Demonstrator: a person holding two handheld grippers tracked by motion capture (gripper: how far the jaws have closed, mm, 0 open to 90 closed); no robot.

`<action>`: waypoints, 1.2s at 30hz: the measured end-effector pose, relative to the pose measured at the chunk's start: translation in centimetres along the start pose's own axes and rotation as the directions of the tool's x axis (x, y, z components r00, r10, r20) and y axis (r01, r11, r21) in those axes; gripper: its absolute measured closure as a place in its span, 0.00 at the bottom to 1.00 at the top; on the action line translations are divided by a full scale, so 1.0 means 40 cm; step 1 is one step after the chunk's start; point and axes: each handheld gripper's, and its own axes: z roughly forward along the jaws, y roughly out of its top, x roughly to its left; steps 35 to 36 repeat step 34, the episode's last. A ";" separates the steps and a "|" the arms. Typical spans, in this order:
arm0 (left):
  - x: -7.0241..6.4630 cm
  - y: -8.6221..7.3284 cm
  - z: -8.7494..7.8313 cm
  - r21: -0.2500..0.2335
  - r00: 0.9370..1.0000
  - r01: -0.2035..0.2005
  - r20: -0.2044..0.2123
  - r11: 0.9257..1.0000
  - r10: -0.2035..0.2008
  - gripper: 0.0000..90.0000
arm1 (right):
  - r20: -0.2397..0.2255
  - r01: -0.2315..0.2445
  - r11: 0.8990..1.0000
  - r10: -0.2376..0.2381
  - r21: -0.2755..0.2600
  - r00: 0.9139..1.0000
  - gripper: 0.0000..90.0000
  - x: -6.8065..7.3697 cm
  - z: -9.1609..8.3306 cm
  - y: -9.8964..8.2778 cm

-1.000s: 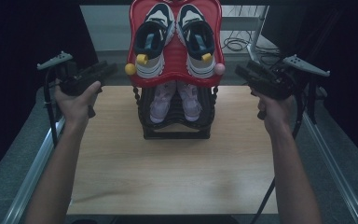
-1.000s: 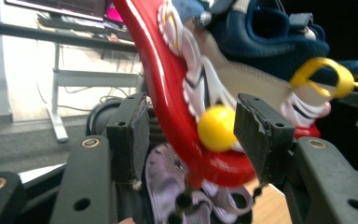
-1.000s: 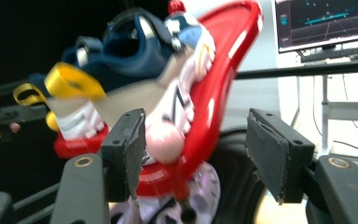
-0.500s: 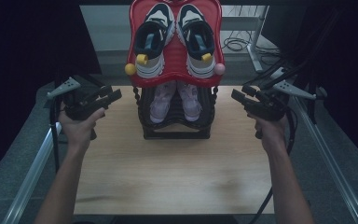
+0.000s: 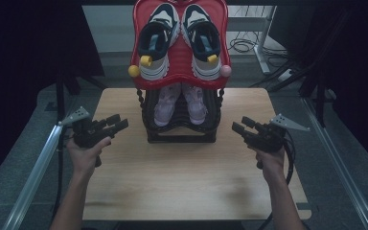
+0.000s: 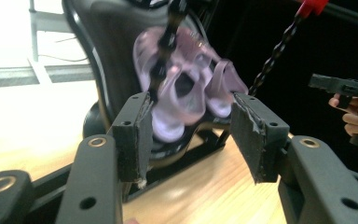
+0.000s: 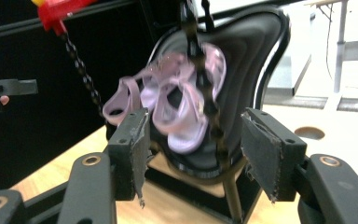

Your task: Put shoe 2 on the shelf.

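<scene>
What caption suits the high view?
Two open hand-held grippers, left and right, flank a black two-tier shoe rack holding pink sandals.

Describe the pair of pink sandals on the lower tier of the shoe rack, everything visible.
The pink sandals are a small pair of translucent, glossy, plastic-looking shoes with open straps. They lie side by side, tilted, toes up, on the black lower shelf of the rack, beneath the red upper tier. Only the shelf touches them; both grippers are apart from them.
</scene>
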 end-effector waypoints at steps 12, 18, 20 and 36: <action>0.032 -0.193 0.012 0.097 0.998 0.042 -0.055 0.994 -0.037 0.56 | 0.040 -0.019 0.990 0.013 0.141 0.999 0.49 -0.031 0.025 -0.167; 0.047 -0.247 0.038 0.183 0.997 0.055 -0.067 0.982 -0.043 0.56 | 0.070 -0.026 0.970 0.009 0.243 0.998 0.49 -0.045 0.047 -0.233; 0.050 -0.257 0.043 0.196 0.996 0.056 -0.073 0.979 -0.042 0.56 | 0.077 -0.017 0.961 -0.004 0.275 0.997 0.49 -0.047 0.054 -0.245; 0.050 -0.254 0.031 0.174 0.995 0.079 -0.069 0.982 -0.068 0.55 | 0.055 -0.023 0.970 0.010 0.241 0.998 0.46 -0.041 0.038 -0.242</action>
